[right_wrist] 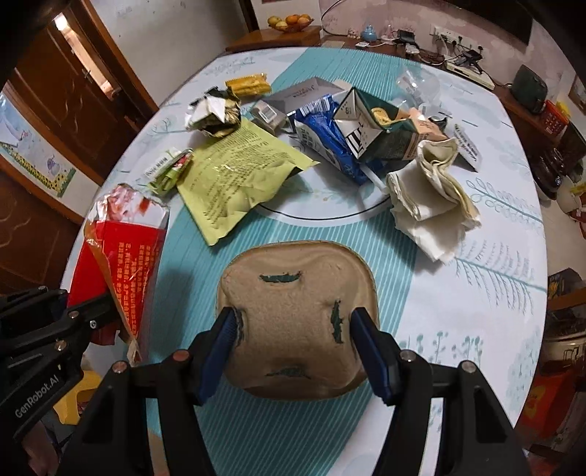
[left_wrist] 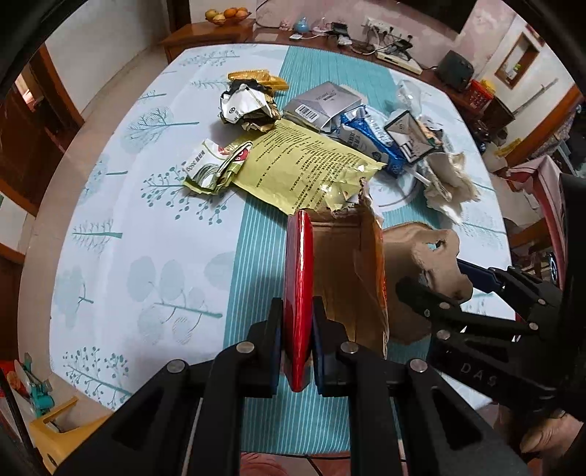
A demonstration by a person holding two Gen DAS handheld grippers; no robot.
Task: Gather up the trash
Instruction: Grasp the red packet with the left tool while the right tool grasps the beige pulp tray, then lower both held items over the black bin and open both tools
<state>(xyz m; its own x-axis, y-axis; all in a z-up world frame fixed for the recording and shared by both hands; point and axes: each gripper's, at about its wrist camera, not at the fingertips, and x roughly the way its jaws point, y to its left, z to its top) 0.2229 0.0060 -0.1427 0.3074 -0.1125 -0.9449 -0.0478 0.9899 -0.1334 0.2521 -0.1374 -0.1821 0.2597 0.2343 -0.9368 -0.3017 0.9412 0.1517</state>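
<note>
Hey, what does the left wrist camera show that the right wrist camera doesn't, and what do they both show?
Only the left wrist view shows the left hand-held gripper shut edge-on on the red packet.

Only the right wrist view shows the right hand-held gripper straddling the brown pulp tray, and the packet's printed red face.

Both show the yellow-green wrapper, blue wrapper, crumpled napkins and fruit bowl.

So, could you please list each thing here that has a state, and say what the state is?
left gripper: shut on the red packet.
red packet: torn open, held.
right gripper: open around the pulp tray.
pulp tray: lying on the table, torn slits.
yellow-green bag: flat, emptied.
paper napkin: crumpled.
</note>
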